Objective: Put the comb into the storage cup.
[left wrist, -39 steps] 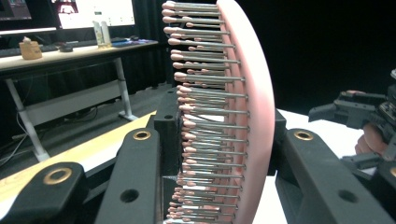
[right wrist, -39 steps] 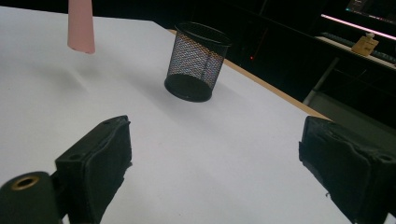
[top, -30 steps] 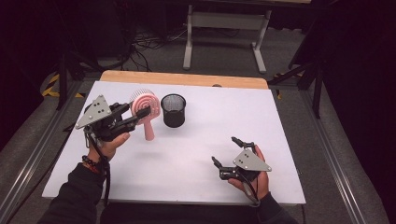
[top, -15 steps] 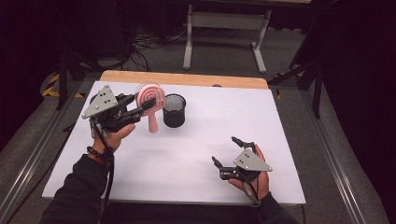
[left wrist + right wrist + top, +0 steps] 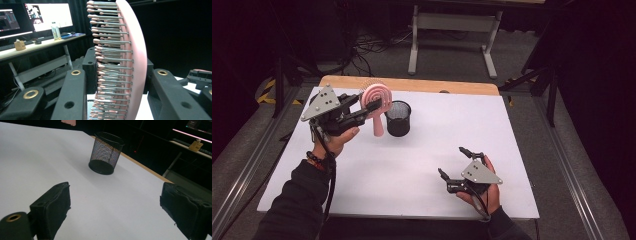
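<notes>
One pink hairbrush (image 5: pixel 375 102), clamped in left gripper (image 5: pixel 362 109) jaws beside one mesh cup (image 5: pixel 398 118); handle end obscured. Right gripper (image 5: pixel 458 165) jaws open, empty.

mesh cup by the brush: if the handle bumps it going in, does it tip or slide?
The mesh pen cup looks light, being open wire with nothing seen inside, so a bump probably slides it on the smooth white table. Its wide base suggests tipping only from a knock near the rim. Mesh walls may dent slightly.
</notes>
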`<state>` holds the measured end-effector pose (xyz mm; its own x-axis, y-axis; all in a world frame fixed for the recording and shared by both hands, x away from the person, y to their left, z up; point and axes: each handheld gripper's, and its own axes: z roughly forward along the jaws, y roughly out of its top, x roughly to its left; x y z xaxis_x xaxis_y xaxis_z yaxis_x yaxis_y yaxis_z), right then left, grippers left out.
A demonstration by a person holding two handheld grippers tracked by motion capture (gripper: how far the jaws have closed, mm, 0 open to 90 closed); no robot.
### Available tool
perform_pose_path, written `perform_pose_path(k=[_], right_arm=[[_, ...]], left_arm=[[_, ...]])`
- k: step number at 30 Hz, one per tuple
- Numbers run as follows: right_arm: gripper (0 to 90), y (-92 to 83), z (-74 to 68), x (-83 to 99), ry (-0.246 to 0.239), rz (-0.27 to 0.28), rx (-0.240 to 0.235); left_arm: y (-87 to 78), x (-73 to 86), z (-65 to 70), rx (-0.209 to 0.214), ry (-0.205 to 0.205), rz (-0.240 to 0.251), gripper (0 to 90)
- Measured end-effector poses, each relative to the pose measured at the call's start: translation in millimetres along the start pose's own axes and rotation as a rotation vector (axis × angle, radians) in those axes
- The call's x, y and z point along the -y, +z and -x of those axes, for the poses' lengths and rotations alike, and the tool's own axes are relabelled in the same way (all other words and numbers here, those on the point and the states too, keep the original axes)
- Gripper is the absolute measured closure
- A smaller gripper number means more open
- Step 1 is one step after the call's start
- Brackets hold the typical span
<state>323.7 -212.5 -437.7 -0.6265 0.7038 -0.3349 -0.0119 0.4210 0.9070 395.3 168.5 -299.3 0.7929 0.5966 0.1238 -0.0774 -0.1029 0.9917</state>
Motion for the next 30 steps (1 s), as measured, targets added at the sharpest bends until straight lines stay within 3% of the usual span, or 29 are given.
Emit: perform_pose_path(k=[30], right_arm=[[10.1, -0.5, 0.7, -0.2, -0.004, -0.002, 0.009]], left_arm=[[22.7, -5.1, -8.6, -0.022, -0.002, -0.011, 63.3]])
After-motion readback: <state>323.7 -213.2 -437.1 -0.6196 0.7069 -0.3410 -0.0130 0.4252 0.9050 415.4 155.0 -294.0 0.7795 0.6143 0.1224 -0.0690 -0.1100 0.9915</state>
